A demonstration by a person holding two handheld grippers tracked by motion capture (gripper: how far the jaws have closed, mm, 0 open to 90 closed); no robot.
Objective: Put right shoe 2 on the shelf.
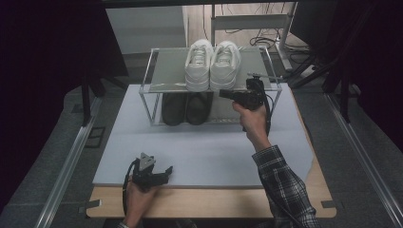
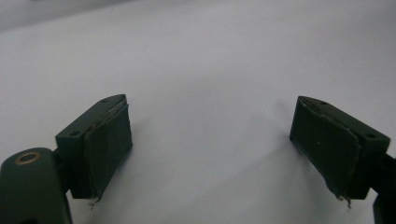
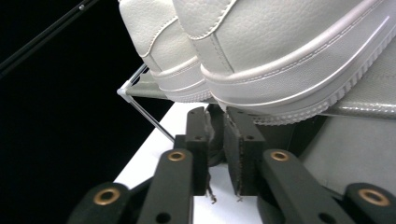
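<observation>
Grippers first. The left gripper (image 1: 153, 176) sits low near the front edge of the tabletop (image 1: 199, 152), held in the person's left hand (image 1: 138, 194). In the left gripper view its jaws stand wide apart with nothing between them, only the pale mat (image 2: 210, 70) under them.

The right gripper (image 1: 227, 94) is held in the right hand (image 1: 253, 121) up at the shoe rack (image 1: 152, 102). In the right gripper view its jaws are close together, with only a thin gap. A dark thing lies in that gap, but I cannot tell what it is or if the jaws pinch it.

The rack has two shelves. On the top shelf (image 1: 166, 71) stand two white shoes (image 1: 211, 64), side by side and touching, heels toward the person. On the bottom shelf stand two black shoes (image 1: 186, 108), side by side too, under the left white shoe.

The high view shows the whole rack, both pairs of shoes, both hands and a checked sleeve (image 1: 285, 190) on the right arm. The right gripper view shows things up close instead: the heels of the white shoes (image 3: 289, 51) from below, with their bumpy soles hanging a bit over the shelf edge, and a thin metal corner of the rack (image 3: 126, 91). The right gripper's tips sit just under the nearer white heel. The left gripper view shows how worn the dark pads (image 2: 107, 144) are at the edges.
</observation>
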